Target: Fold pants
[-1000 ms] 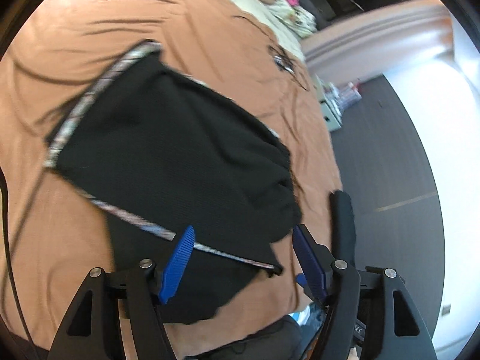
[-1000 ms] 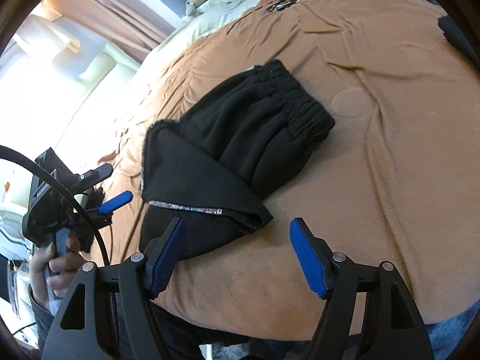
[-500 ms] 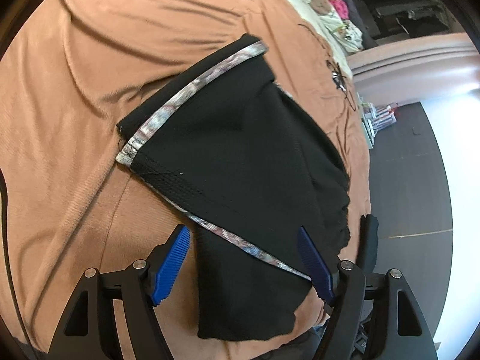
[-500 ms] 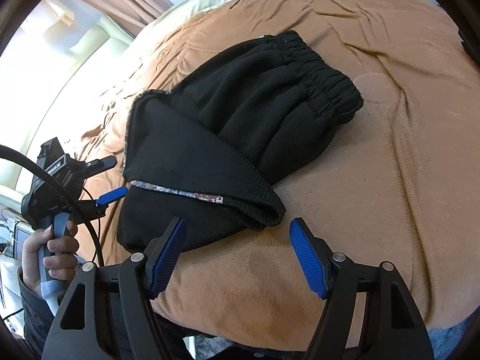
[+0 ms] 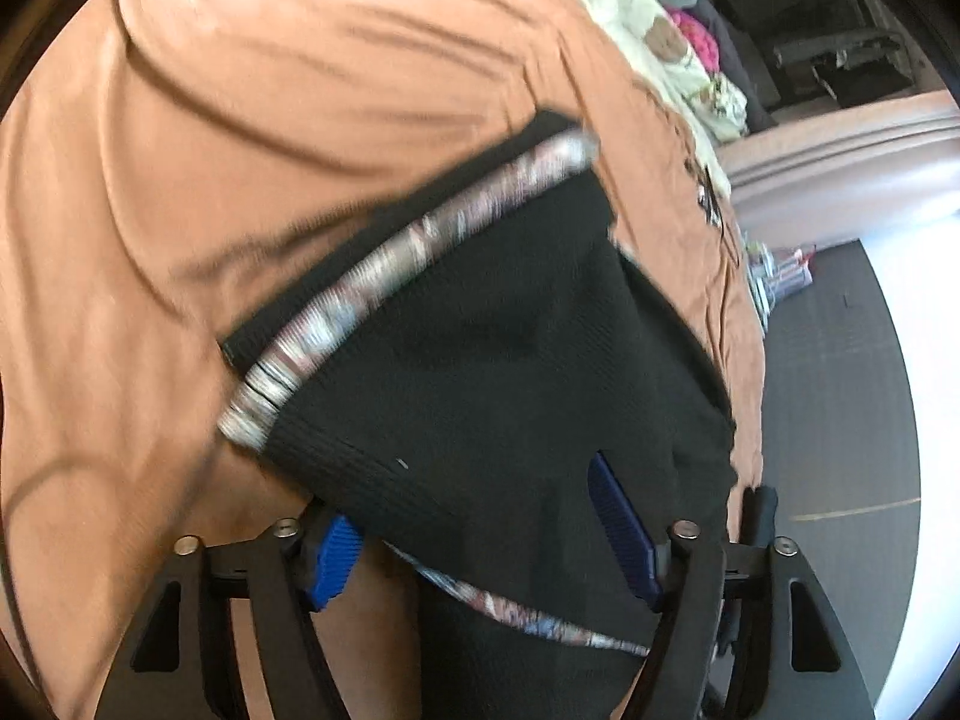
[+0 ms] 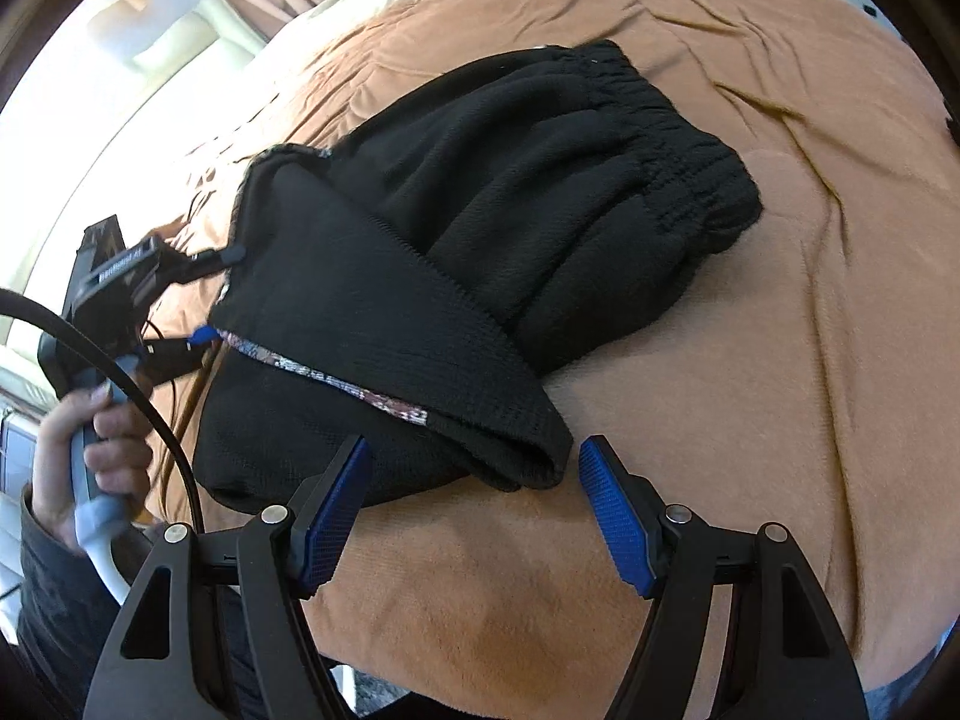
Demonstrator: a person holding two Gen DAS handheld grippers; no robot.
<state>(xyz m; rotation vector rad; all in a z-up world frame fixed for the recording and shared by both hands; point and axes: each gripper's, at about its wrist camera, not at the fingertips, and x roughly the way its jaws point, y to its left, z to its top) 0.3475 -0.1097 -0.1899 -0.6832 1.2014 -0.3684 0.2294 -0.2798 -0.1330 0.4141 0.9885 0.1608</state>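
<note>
Left wrist view: left gripper (image 5: 480, 531) jaws wide, straddling the lower corner of the black knit pants with patterned side stripe (image 5: 498, 372), blurred, nothing clamped yet, probably lining up a grab for the next fold. Pants lie half-folded on the orange-brown bedspread (image 5: 300, 90). Right wrist view: right gripper (image 6: 474, 510) wide open, empty, just short of the folded hem; only this view shows the gathered elastic waistband (image 6: 678, 138) and the hand (image 6: 90, 450) on the left tool.

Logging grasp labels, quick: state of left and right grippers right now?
Left gripper: open, straddling the edge of the black knit pants, not clamped.
Right gripper: open, empty, at the folded corner of the pants.
</note>
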